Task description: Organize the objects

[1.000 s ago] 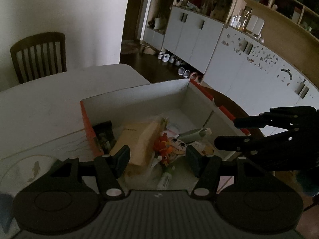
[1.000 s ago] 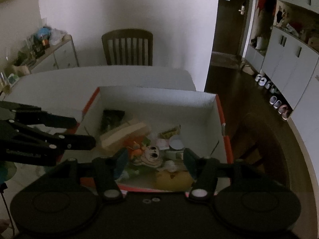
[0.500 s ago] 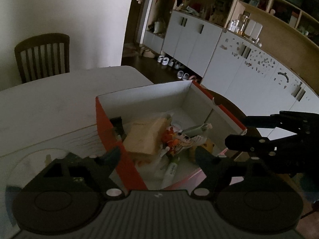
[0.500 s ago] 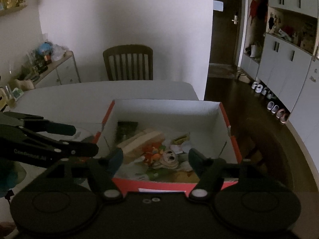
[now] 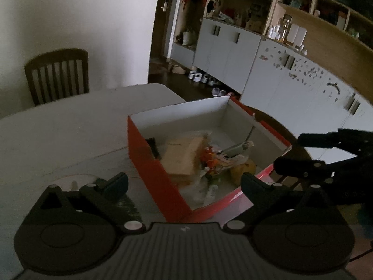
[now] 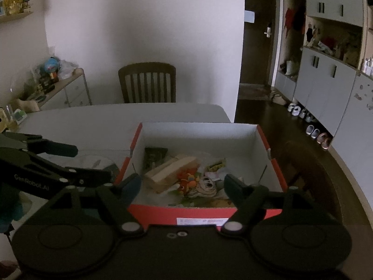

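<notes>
a wooden chair (image 6: 147, 82) stands at the far side of a pale desk (image 6: 98, 119) in a dim room. the left gripper (image 5: 184, 185) hangs over the near left corner of a red box (image 6: 205, 217), its jaws opening wide with nothing pinched between them. inside the white-lined box lie a tan carton (image 6: 171, 171), an orange toy (image 6: 187, 179) and a cartoon-face packet (image 6: 202, 186), jumbled together. the right gripper (image 6: 183, 184) hovers before the box's near wall, jaws likewise opening and empty. shoes (image 6: 310, 126) line the floor beside grey cabinets (image 6: 324, 79) at right.
</notes>
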`<state>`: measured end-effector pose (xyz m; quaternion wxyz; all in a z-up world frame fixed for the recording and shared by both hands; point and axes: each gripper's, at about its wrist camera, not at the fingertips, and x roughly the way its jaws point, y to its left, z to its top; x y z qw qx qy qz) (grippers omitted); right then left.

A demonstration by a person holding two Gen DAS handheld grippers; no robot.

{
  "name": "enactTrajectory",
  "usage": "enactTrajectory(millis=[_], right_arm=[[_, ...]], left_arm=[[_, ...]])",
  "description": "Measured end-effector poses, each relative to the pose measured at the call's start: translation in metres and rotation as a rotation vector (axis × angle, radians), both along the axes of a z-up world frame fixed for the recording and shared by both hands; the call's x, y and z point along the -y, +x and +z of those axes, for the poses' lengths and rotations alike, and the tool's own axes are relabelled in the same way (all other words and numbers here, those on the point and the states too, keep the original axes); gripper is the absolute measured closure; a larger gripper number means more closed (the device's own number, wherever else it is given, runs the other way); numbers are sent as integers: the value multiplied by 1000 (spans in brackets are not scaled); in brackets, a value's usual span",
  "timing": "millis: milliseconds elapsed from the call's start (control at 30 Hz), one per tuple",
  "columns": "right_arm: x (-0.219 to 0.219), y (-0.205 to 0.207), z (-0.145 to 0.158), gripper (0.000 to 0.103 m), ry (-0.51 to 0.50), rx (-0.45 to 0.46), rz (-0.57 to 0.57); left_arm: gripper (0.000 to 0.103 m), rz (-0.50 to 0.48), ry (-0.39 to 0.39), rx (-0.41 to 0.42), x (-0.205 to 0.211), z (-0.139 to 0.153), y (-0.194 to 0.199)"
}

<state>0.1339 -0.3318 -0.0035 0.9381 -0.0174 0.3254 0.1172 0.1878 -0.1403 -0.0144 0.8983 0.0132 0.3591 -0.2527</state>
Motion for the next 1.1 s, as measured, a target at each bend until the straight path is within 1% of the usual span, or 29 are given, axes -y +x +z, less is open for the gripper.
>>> enactTrajectory(millis=[167, 300, 467, 567, 767, 967, 1100], right_arm=[[-2, -6, 0, 23, 13, -2, -17], [-4, -10, 1, 23, 8, 3, -24], [-4, -15, 2, 23, 2, 2, -36], [-2, -18, 2, 23, 8, -1, -48], [2, -23, 2, 23, 10, 0, -60], [5, -26, 2, 23, 14, -1, -78], [4, -27, 2, 23, 12, -1, -79]], left_arm=[[0, -9, 28, 24, -2, 4, -7], [0, -37, 28, 54, -2, 8, -14], [0, -47, 79, 83, 6, 12, -21], [0, -58, 65, 81, 6, 14, -23], [0, -48, 104, 108, 11, 14, -28], [0, -63, 90, 89, 9, 12, -27], [0, -74, 94, 91, 8, 11, -28]])
